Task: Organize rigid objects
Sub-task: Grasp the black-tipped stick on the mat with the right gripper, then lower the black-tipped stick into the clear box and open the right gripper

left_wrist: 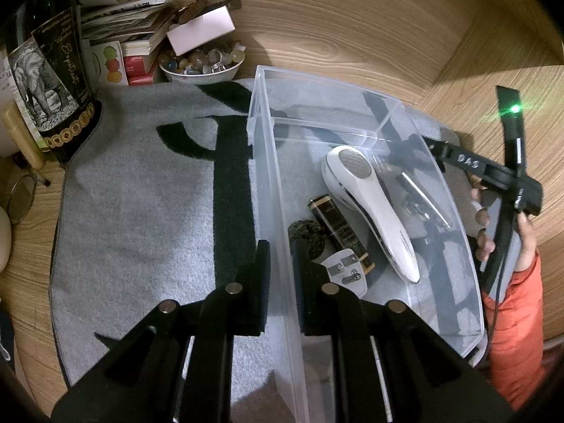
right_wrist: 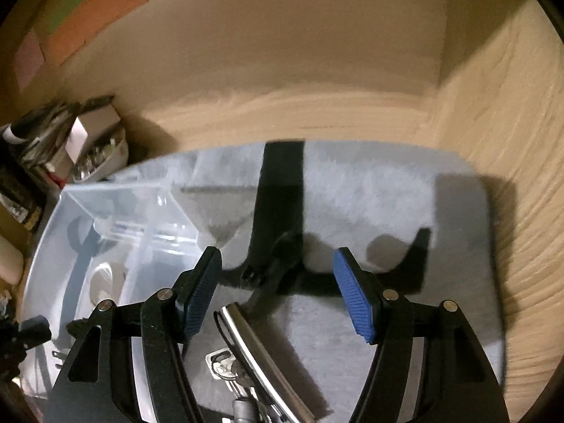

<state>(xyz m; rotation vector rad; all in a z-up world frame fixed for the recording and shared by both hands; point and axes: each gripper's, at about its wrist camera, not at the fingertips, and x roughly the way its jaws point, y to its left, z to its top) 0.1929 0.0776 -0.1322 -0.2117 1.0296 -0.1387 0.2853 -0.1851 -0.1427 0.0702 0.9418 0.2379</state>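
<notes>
Rigid objects mostly in clear bin (left_wrist: 440, 176) already. Nearest, left gripper (left_wrist: 282, 250) straddling near bin wall, one finger outside and one inside, jaws nearly together and apparently pinching that wall to steady it.

Just past fingertips, inside bin: white plug adapter (left_wrist: 343, 269), dark round lump (left_wrist: 306, 236), black-and-gold tube (left_wrist: 338, 232), then long white handheld device (left_wrist: 366, 204) lying diagonally, touching or nearly touching tube. Farther right, metal lever tool (left_wrist: 423, 197) by right wall; cannot tell whether inside bin or seen through wall. Far compartment behind divider looks bare.

Grey mat (left_wrist: 141, 211) under bin, nothing loose on its visible left part. Judged near the end: at most metal tool plus keys left to place.

Beyond mat, clutter probably not part of job: bowl of beads (left_wrist: 201, 63), stacked books (left_wrist: 134, 35), elephant-label bottle (left_wrist: 46, 88).

View differences: left wrist shows bin contents and hand (left_wrist: 493, 225) holding other tool at bin's right side. Right wrist, blurred, shows right gripper (right_wrist: 278, 261) spread wide, blue pads (right_wrist: 354, 296) holding nothing, chrome-edged tool and keys (right_wrist: 220, 361) right under it, plus bare right half of mat, unseen from left wrist.
</notes>
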